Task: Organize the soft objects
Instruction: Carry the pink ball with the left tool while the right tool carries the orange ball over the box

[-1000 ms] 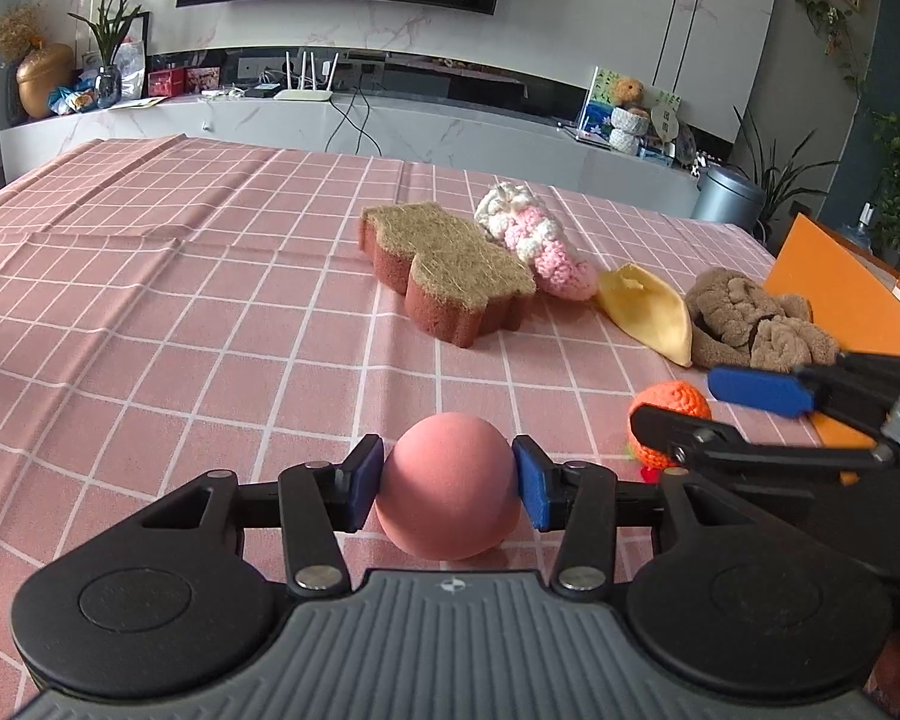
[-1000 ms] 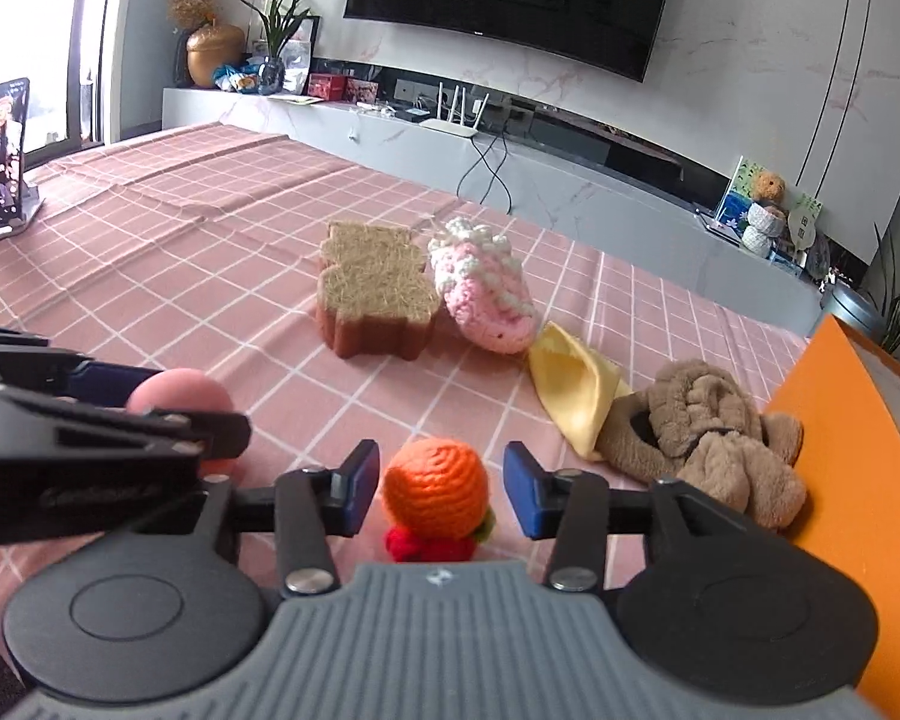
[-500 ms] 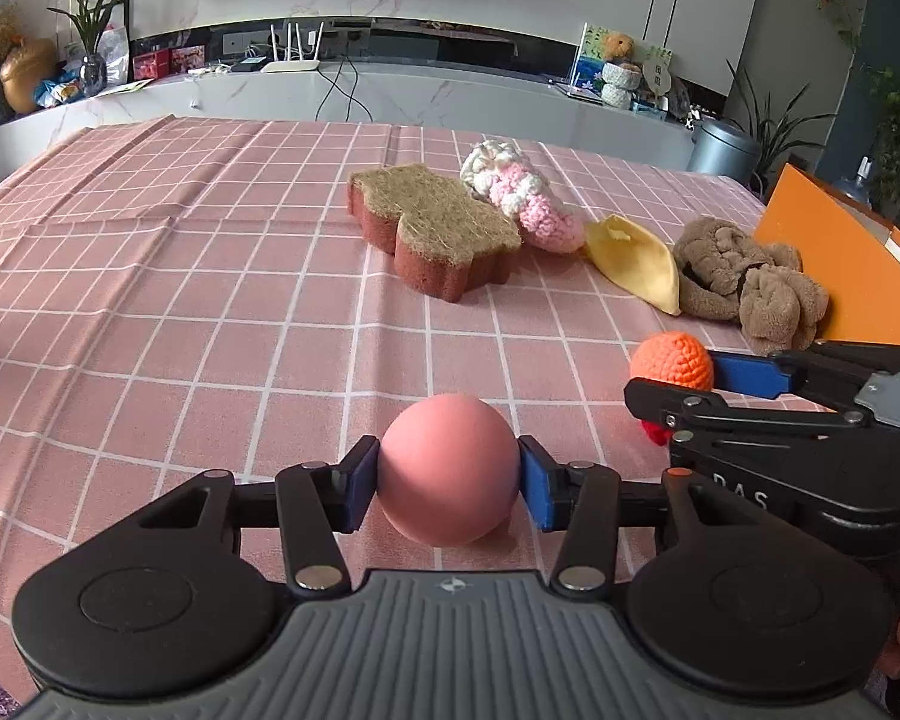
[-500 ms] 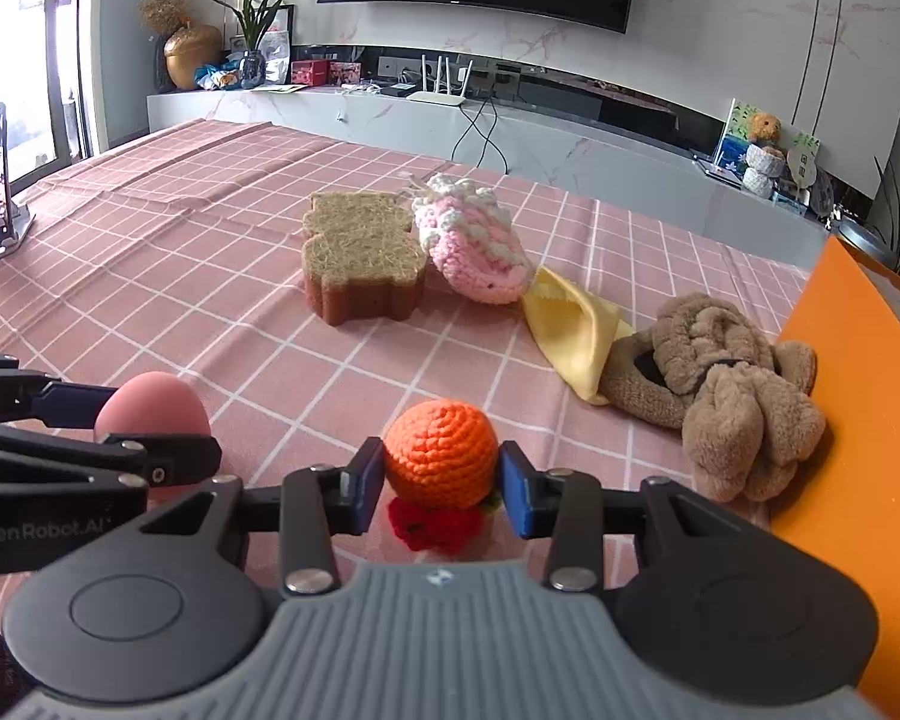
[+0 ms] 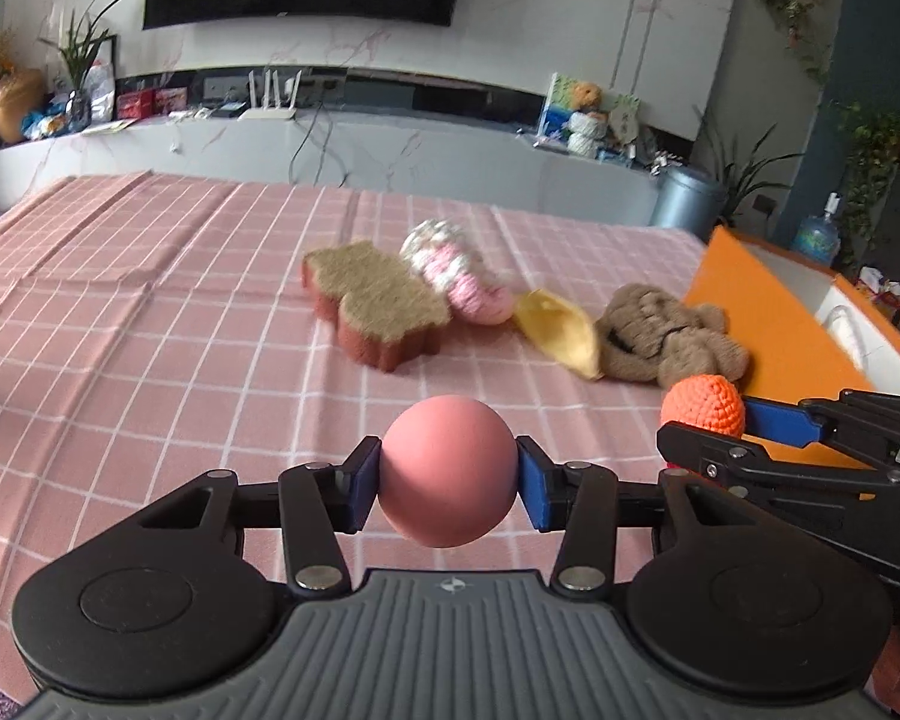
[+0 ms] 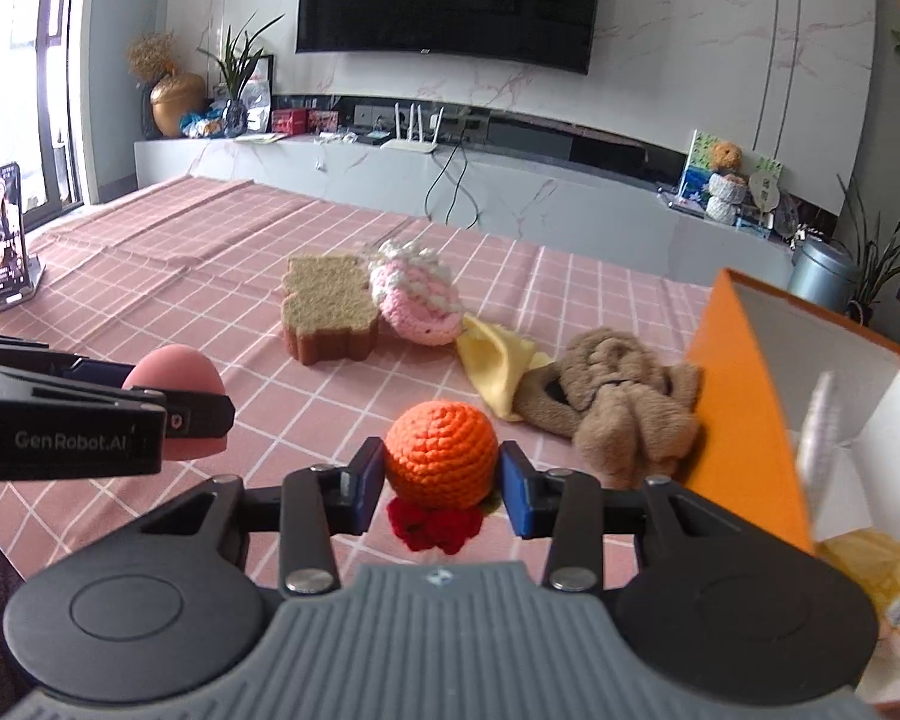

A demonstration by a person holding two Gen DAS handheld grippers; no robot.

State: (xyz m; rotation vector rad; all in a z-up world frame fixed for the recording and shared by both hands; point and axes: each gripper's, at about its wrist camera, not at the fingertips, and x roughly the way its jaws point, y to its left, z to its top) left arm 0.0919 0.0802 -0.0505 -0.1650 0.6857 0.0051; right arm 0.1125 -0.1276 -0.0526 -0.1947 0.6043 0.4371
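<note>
Pink ball (image 5: pixel 448 471) and orange crochet ball (image 6: pixel 441 453) lifted off cloth; sponge (image 6: pixel 328 306), plush (image 6: pixel 615 405) lying.

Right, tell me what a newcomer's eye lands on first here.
Two balls held off the cloth side by side: the pink ball in the left gripper, the orange crochet ball in the right gripper. Then the open orange box at the right edge of the checked tablecloth.

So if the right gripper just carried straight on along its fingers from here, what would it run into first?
Probably the yellow cloth and the brown plush toy beside it, which lie on the tablecloth just beyond the orange crochet ball gripped by the right gripper. Fisheye depth is unclear, so that's a rough call.
</note>
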